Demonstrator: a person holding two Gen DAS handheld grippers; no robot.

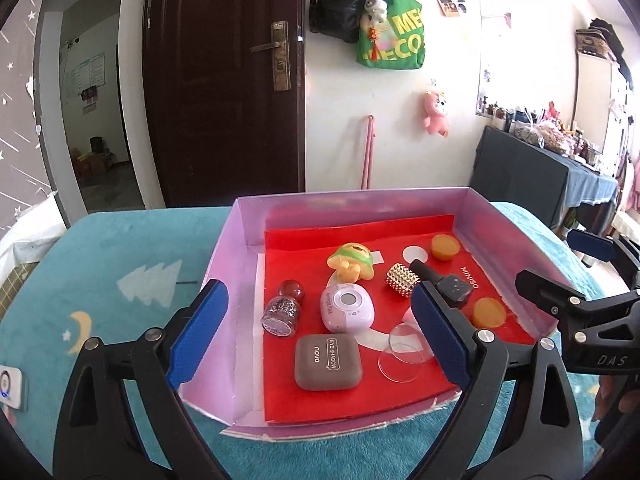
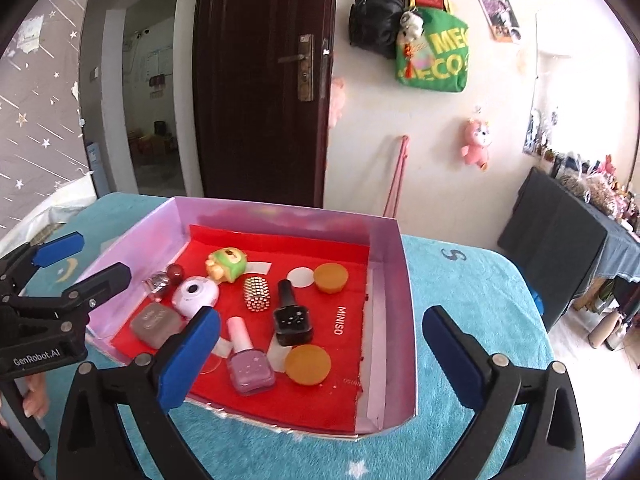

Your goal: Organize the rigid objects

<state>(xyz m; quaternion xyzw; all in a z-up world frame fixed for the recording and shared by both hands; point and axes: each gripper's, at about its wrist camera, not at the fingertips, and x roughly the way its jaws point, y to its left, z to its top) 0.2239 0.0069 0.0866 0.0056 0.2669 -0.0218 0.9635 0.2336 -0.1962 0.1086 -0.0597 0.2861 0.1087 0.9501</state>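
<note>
Blue-padded left gripper point(image 1: 316, 336) and right gripper point(image 2: 320, 356) both hang wide open and empty at the near edge of the shallow pink cardboard box point(image 1: 224, 264) — still the approach, I judge — next, choosing one piece, perhaps the near-left grey square eye-shadow case point(image 1: 328, 362).

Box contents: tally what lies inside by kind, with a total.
Nail polish bottles: 2, pink and black
Orange discs: 2
Glitter bottle: 1
Eye shadow case: 1
Pink round case: 1
Green-yellow toy: 1
Studded roller: 1
Clear lid: 1
Total: 10
</note>
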